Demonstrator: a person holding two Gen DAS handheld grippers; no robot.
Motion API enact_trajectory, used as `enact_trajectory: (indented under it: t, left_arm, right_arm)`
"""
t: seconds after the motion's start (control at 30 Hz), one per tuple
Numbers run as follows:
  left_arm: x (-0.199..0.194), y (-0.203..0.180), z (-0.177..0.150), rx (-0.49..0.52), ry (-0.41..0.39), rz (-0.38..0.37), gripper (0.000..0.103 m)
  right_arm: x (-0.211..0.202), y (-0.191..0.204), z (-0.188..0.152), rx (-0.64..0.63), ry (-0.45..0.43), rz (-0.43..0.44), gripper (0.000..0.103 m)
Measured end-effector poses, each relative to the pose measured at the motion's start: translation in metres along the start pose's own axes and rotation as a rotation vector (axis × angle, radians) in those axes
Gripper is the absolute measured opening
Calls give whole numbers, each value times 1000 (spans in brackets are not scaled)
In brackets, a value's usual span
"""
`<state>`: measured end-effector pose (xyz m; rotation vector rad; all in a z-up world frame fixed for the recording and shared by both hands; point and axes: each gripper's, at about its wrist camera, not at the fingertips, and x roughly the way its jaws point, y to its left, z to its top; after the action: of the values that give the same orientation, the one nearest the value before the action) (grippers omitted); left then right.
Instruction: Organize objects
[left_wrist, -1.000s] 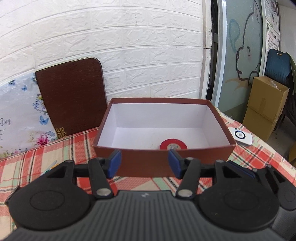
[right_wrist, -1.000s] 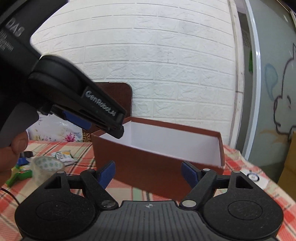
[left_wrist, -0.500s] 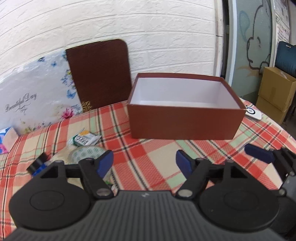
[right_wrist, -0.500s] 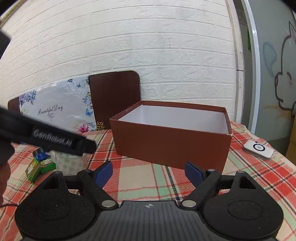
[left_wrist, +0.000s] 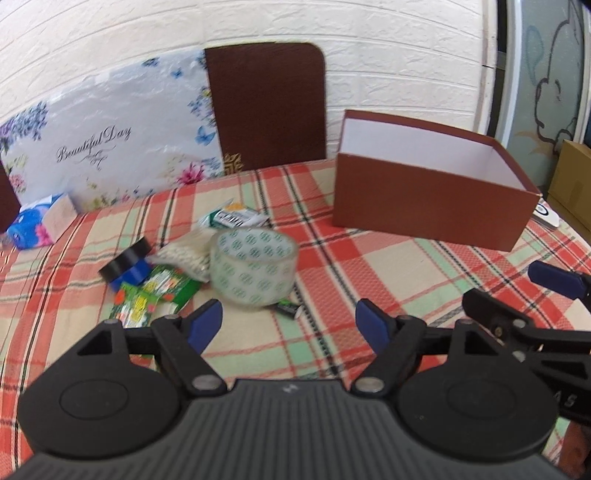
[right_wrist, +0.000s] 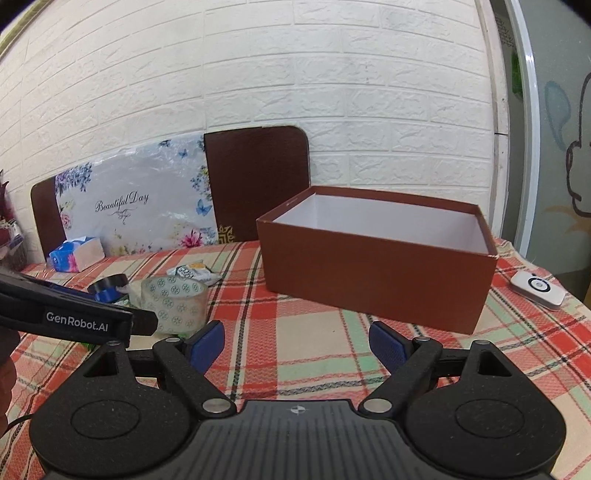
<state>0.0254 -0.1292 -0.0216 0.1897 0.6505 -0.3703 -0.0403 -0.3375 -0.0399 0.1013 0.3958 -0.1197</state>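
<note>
tape roll (left_wrist: 254, 266) on the tablecloth (left_wrist: 369, 269), left of the open box (left_wrist: 432, 206)

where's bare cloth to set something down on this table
Bare cloth lies between the clear tape roll and the brown box, running toward the camera. Crowded: the pile left of the tape, with black tape and green packets.

A red, green and cream plaid cloth (left_wrist: 369, 266) is covering the table. The box (left_wrist: 424, 206) is showing brown outside, white inside. The tape roll (left_wrist: 255, 269) is showing green printed dots.
</note>
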Motion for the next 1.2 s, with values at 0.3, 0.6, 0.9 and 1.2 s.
enact_trajectory:
  t: [0.3,0.6,0.9,1.2]
  left_arm:
    - [13,50,-16,-91,25,67,81]
    - [25,104,-37,-176,46,142,81]
    - [34,172,-47,-325,62,172,76]
    - [63,205,-25,-331,37,-30,100]
  right_arm:
    - [10,37,-5,-86,45,42,85]
    - [25,79,-9,-187,98,115,85]
    - [55,139,-19,-328,165,286,78]
    - [105,201,-18,-372,229,411,83]
